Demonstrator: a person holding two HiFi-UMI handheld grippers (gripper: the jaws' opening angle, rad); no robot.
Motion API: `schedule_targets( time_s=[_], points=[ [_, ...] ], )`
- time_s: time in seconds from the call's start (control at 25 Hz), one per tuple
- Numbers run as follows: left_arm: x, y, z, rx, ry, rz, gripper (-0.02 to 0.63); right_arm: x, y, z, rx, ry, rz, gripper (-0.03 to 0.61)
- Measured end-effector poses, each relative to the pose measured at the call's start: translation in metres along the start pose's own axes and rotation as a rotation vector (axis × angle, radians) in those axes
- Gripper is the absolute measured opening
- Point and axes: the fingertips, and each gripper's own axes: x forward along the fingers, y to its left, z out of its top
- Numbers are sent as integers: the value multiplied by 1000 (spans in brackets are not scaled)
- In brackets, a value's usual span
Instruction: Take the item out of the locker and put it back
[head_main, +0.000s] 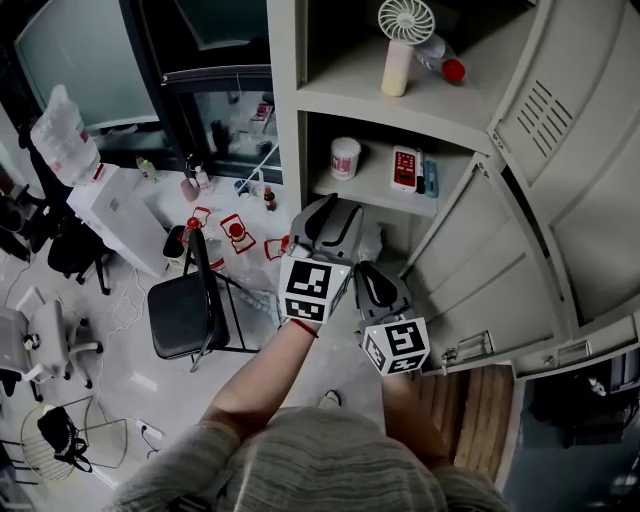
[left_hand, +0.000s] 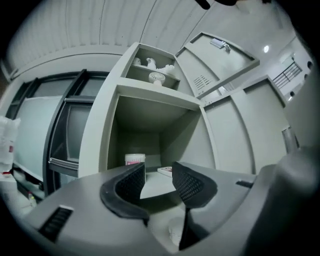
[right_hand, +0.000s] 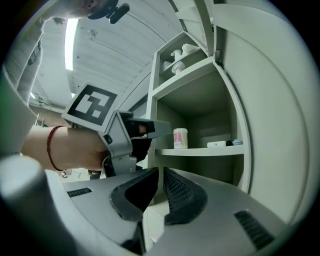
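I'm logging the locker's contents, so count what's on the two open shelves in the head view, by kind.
Handheld fan: 1
Red-capped bottle: 1
White jar: 1
Red-and-white flat pack: 1
Slim things beside it, a dark slim item and a blue slim item: 2
Total: 6

Grey ribbed knit sweater (head_main: 330, 470), sleeves pushed to elbows. Thin red cord (head_main: 304, 327) on left wrist. Left gripper (left_hand: 159, 172), right gripper (right_hand: 160, 177): pale grey shells, black cross-hatched pads (left_hand: 131, 184). Each carries a white cube (head_main: 313, 290) with black square markers.
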Motion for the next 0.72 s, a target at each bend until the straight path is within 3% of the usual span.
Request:
schedule_targets(
  time_s=[0.16,0.4,0.64,0.72],
  points=[
    [21,4,5,46,29,88,200,2,-6,-5,6,9,8,28],
    [47,18,11,14,58,193,282,2,-12,-15,10,34,25,29],
    [69,27,4,-17,143,275,293,1,-15,-20,15,46,45,29],
    [73,30,3,9,159,302,293,1,-14,-19,13,47,51,29]
  ],
)
